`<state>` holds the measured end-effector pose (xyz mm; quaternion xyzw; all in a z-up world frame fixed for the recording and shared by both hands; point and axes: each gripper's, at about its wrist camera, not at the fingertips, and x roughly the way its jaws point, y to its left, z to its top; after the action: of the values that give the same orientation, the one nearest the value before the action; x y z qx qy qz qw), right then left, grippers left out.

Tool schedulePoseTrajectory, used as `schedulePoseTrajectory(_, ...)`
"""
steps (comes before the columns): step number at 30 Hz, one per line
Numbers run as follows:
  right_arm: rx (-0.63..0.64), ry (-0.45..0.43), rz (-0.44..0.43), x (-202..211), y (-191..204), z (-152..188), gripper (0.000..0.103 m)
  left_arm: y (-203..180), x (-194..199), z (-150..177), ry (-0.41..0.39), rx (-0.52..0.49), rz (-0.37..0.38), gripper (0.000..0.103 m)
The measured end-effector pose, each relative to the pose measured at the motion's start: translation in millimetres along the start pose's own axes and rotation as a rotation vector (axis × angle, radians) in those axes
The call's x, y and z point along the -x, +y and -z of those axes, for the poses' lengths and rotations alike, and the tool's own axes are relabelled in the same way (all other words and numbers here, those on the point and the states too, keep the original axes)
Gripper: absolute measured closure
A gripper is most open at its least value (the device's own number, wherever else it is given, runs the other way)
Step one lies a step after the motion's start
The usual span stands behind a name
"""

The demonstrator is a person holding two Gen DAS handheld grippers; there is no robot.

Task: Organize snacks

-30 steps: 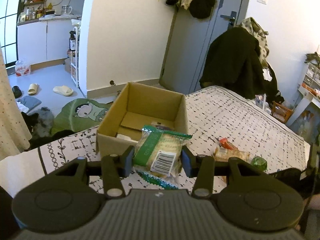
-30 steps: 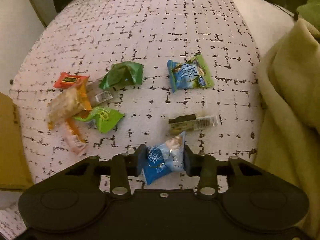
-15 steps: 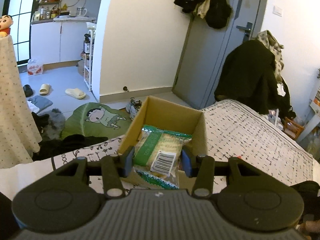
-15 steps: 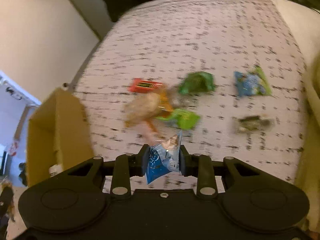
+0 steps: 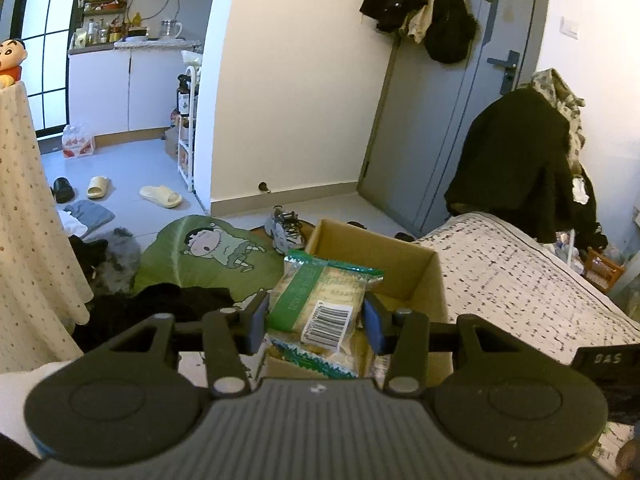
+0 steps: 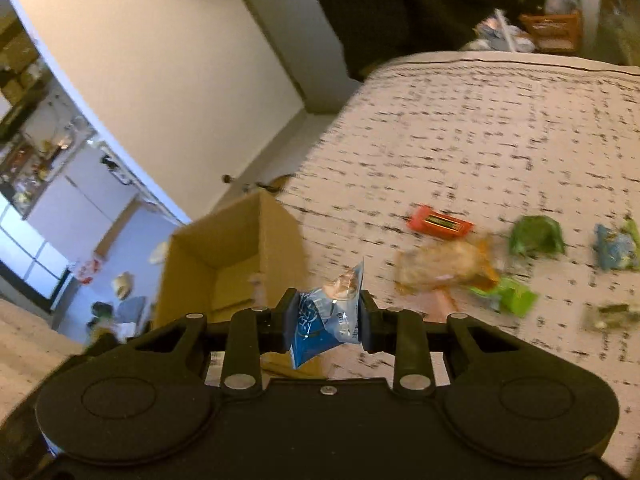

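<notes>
My left gripper is clamped on a green-and-white biscuit packet, its fingers pressing the packet's two long sides so the long axis runs away from me, barcode end nearest. The cardboard box lies straight ahead and just below that packet, its open top facing up, so I judge the left hand is the nearer one and needs little more than to ease forward and let go over the opening. Something pale already lies on the box floor, though I cannot tell what.

My right gripper is clamped on a small blue sachet, held upright with one corner poking up. From this hand the box sits ahead and to the left, its near wall between the fingers and the inside, so I judge the sachet must come across over that wall.

The bed carries the rest, well apart to the right: a red bar, a tan packet, a dark green pouch, a lime green pouch and a blue-green pouch, all blurred. With both hands converging on one box, they could crowd each other.
</notes>
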<state>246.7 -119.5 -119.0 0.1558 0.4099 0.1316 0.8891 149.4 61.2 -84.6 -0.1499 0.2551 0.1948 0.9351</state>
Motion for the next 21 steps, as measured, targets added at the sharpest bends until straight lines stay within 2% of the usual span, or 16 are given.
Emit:
schedulePoseTrajectory(9,0.057,-0.039,-0.126,-7,34,-2,0.073,13,-22,-9,0.02,0.02,0.0,0.056)
schedulePoseTrajectory(16,0.044,-0.03,-0.14,-25,43,1,0.073,6,-41,-9,0.058,0.021,0.027,0.055)
schedulePoseTrajectory(21,0.042,-0.022,-0.156,-36,52,3,0.073,6,-42,-12,0.046,0.039,0.058,0.043)
